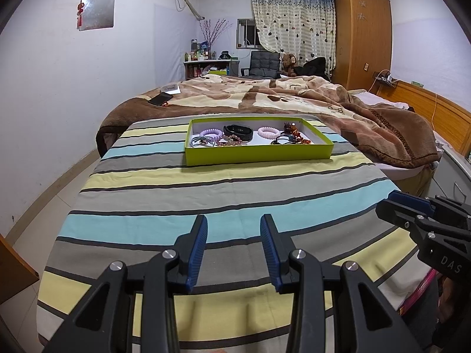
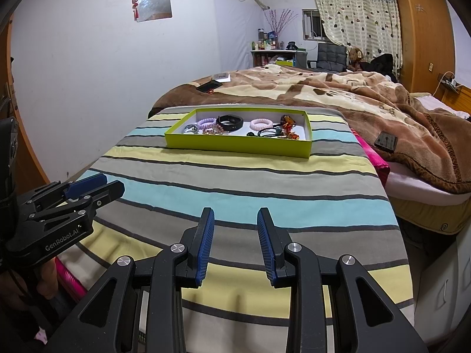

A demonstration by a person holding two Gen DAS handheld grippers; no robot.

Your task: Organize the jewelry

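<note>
Jewelry (image 1: 235, 136) piled inside green box (image 1: 259, 154), far side of striped cloth (image 1: 206, 200), brown blanket (image 1: 294, 94) behind. Left gripper (image 1: 234, 250) apart, empty, low over near cloth. Right gripper (image 2: 234, 244) apart too, empty, beside it.

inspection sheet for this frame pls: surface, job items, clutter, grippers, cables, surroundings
Surface: striped cloth, flat.
Job's things: green tray holding a black band, pink coil tie, lilac coil tie and beads.
Clutter: phone on brown blanket.
Grippers: left gripper and right gripper open, empty, short of the tray.
Cables: yellow cable by headboard.
Surroundings: wardrobe, curtain.
</note>
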